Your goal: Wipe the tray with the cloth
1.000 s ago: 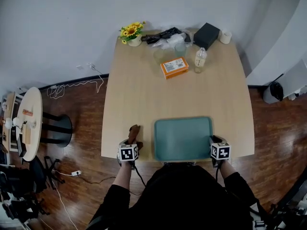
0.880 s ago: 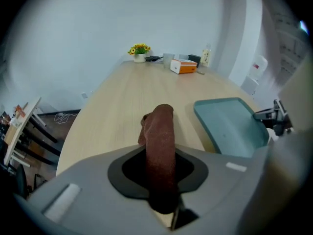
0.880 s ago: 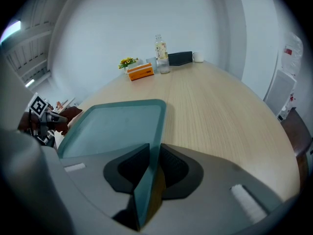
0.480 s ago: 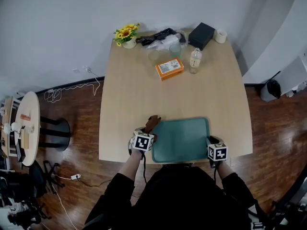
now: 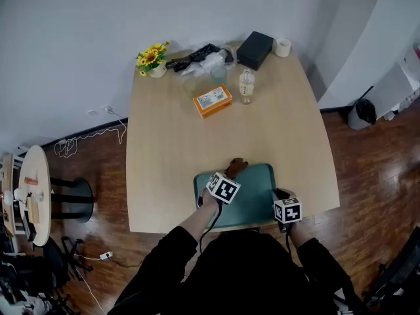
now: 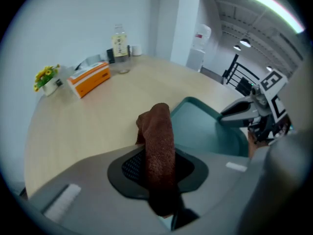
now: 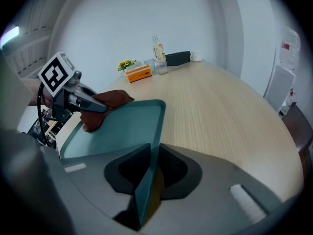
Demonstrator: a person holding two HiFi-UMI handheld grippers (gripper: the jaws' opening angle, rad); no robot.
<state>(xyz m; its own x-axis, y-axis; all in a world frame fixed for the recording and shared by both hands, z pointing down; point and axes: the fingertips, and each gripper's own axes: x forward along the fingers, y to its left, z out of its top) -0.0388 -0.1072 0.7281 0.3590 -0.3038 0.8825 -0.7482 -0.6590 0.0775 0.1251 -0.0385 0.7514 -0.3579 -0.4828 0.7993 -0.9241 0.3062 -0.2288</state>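
Observation:
A teal tray (image 5: 252, 195) lies at the near edge of the wooden table (image 5: 197, 136). My left gripper (image 5: 228, 179) is shut on a brown cloth (image 5: 236, 167) and holds it over the tray's far left corner. In the left gripper view the cloth (image 6: 159, 141) stands up between the jaws, beside the tray (image 6: 205, 126). My right gripper (image 5: 281, 201) is shut on the tray's near right rim. In the right gripper view the tray (image 7: 122, 126) runs away from the jaws, with the cloth (image 7: 105, 104) at its far end.
At the table's far side stand a pot of yellow flowers (image 5: 151, 61), an orange box (image 5: 212, 100), a clear bottle (image 5: 246, 86), a black box (image 5: 254, 49), a white roll (image 5: 282, 46) and a dark bundle (image 5: 197, 58). A round side table (image 5: 29, 189) is at the left.
My left gripper has carried the cloth from the bare table left of the tray rightward onto the tray's far left corner. The right gripper keeps its hold on the rim.

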